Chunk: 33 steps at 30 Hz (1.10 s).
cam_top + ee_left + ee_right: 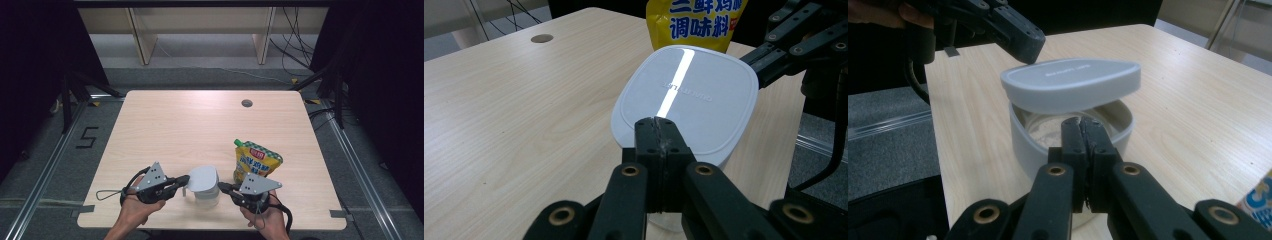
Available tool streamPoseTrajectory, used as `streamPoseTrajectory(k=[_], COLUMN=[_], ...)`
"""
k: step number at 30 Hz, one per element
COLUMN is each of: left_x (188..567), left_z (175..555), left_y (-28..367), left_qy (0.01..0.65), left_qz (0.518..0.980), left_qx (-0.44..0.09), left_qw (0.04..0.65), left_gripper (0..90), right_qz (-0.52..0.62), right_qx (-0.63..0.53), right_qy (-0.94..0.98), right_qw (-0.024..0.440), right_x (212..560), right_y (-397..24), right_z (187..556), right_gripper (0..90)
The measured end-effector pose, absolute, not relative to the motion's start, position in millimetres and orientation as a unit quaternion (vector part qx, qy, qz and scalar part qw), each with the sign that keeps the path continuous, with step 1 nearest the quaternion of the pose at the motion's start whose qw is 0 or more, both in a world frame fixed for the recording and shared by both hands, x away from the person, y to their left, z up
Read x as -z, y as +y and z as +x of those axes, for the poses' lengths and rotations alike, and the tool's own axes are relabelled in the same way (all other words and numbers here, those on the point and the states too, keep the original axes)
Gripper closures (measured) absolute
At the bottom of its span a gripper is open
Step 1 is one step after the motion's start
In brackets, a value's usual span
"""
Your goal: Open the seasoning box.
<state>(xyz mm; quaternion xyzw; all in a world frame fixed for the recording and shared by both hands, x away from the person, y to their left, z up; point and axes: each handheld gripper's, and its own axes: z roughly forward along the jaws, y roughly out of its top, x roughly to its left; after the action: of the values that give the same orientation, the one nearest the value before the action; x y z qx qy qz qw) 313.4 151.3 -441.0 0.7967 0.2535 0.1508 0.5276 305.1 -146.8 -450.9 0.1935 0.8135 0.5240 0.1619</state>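
- White plastic container [206, 192] sits near our front edge of the table [165, 130], between the two grippers; its lid [1071, 82] lies loose and tilted over the tub, one side lifted so we see inside.
- Tub wall [1024, 145] looks pale, smooth and stiff; we judge it light, probably slippery under hard pads, and easy to tip if pushed high up.
- Lid looks thin and rigid with a rounded rim; we judge the rim edge the best place to pinch, and the tub wall low down the place to steady it.
- Left gripper [184, 180]: jaws pressed fully together with nothing between them, tip just beside or touching the lid's edge; we cannot tell which.
- Right gripper [223, 188]: jaws likewise closed tight and empty, tip at the tub's near rim, contact unclear.
- Yellow seasoning pouch [256, 161] with green cap stands just behind the right gripper, apart from the container.
- Bare pale wood stretches beyond, with a round cable hole [246, 103] at the far side.
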Motion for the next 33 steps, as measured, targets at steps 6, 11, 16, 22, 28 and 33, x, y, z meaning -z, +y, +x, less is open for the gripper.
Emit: streamPoseTrajectory(k=[6, 11, 16, 22, 28, 33], left_x=[439.5, 449.2, 467.3, 486.0, 500.5, 503.4], left_z=[315.1, 310.0, 301.7, 287.4, 286.8, 287.6], left_y=[157.0, 175.5, 187.3, 191.8, 193.3, 192.4], left_qy=[0.261, 0.273, 0.295, 0.313, 0.335, 0.331], left_qz=[0.788, 0.786, 0.797, 0.807, 0.808, 0.809], left_qx=[-0.151, -0.138, -0.133, -0.125, -0.12, -0.124], left_qw=[0.537, 0.537, 0.51, 0.485, 0.47, 0.469], left_gripper=[77.1, 53.6, 43.9, 31.3, 27.6, 26.2], right_qz=[0.187, 0.179, 0.161, 0.149, 0.127, 0.119], right_qx=[-0.526, -0.53, -0.523, -0.524, -0.524, -0.522], right_qy=[0.813, 0.813, 0.819, 0.821, 0.824, 0.827], right_qw=[0.164, 0.165, 0.17, 0.174, 0.173, 0.173], right_x=[447.2, 440.2, 435.5, 429.6, 424.5, 425.0], right_y=[-139.7, -129.6, -119.8, -107.3, -87.8, -78.1], right_z=[305.8, 306.7, 306.2, 304.8, 304.2, 302.1], right_gripper=[90.0, 90.0, 89.9, 89.9, 89.7, 89.4])
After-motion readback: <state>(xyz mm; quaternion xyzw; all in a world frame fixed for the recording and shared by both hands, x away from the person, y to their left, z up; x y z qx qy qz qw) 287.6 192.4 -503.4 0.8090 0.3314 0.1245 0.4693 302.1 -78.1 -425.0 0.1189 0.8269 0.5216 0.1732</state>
